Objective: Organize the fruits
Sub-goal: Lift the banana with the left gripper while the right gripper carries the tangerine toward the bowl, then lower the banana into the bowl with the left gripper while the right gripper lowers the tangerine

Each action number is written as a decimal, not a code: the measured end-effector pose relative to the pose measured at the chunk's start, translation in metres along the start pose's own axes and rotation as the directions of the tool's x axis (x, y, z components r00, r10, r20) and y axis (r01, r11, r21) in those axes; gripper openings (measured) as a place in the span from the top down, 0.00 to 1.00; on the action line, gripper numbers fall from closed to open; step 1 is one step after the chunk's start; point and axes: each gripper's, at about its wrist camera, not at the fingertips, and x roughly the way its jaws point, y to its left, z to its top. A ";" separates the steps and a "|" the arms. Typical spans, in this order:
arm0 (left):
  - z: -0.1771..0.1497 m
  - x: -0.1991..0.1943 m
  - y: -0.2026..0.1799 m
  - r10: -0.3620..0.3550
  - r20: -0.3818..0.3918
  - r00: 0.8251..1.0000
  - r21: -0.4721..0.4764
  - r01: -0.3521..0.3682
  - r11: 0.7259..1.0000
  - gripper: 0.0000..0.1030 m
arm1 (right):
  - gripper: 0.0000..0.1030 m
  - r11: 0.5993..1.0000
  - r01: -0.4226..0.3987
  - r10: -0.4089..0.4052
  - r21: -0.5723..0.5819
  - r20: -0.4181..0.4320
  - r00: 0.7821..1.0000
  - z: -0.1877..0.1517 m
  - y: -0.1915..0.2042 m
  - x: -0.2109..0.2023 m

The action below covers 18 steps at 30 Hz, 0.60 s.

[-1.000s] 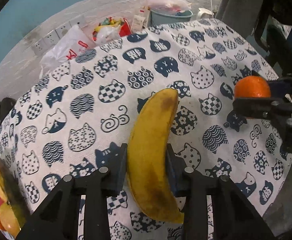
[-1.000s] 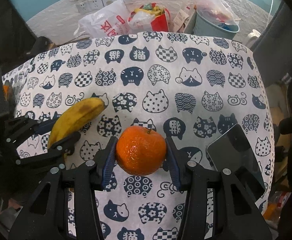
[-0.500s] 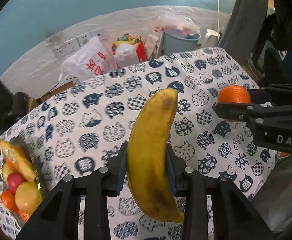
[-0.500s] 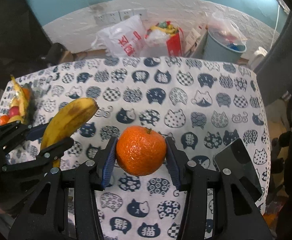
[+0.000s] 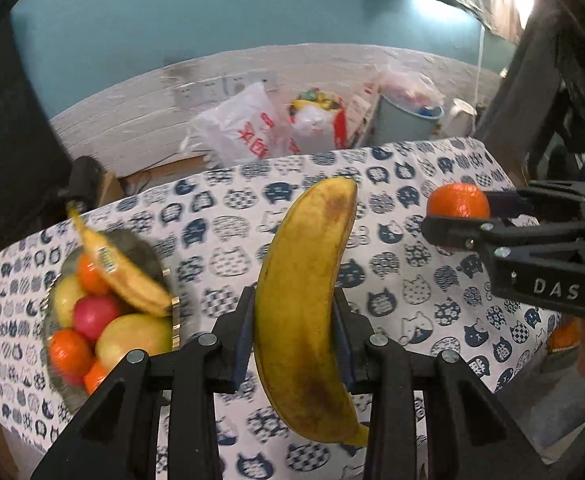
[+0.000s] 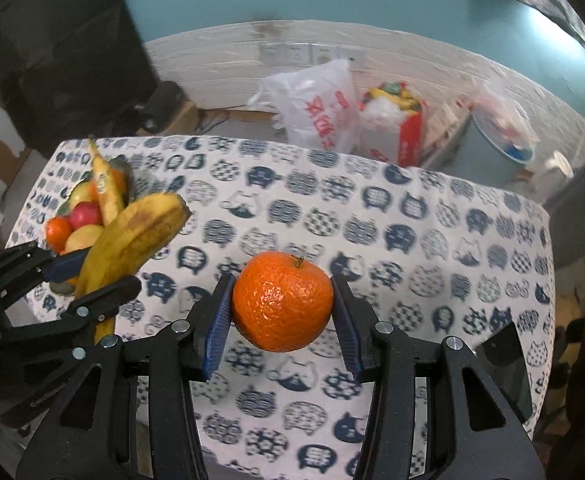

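Observation:
My left gripper [image 5: 294, 334] is shut on a spotted yellow banana [image 5: 306, 300], held high above the cat-print tablecloth [image 5: 396, 292]. An orange mandarin [image 6: 282, 300] sits pinched between the blue pads of my right gripper [image 6: 282, 318], also lifted off the table. Each gripper shows in the other's view: the right one with the mandarin [image 5: 458, 200] at the right edge, the left one with the banana [image 6: 132, 236] at the left. A glass fruit bowl [image 5: 174, 316] at the table's left end holds another banana [image 5: 122, 270], oranges, apples and a red fruit.
A dark phone [image 6: 508, 364] lies near the table's right edge. Behind the table, on the floor by the white wall, stand a white plastic bag [image 6: 318, 108], a red bag [image 6: 408, 128] and a grey bin [image 6: 496, 148]. A dark cabinet [image 6: 64, 48] rises at the back left.
Both grippers rose away from the table with their fruit and swung left. The fruit bowl came fully into view at the left of both views.

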 end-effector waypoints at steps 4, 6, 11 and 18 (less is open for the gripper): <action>-0.006 -0.011 0.026 0.024 0.012 1.000 -0.048 -0.023 0.999 0.65 | 0.55 0.999 -0.015 0.015 -0.041 -0.005 1.000 0.007 0.026 0.006; -0.008 -0.015 0.040 0.033 0.014 0.999 -0.078 -0.031 0.996 0.65 | 0.55 0.998 -0.026 0.026 -0.062 -0.007 1.000 0.010 0.039 0.009; -0.014 -0.023 0.071 0.062 0.020 0.998 -0.141 -0.058 0.988 0.65 | 0.55 0.993 -0.054 0.053 -0.106 -0.015 0.998 0.018 0.071 0.017; -0.021 -0.033 0.115 0.105 0.029 0.994 -0.222 -0.096 0.970 0.66 | 0.55 0.985 -0.093 0.091 -0.143 -0.022 0.996 0.034 0.110 0.029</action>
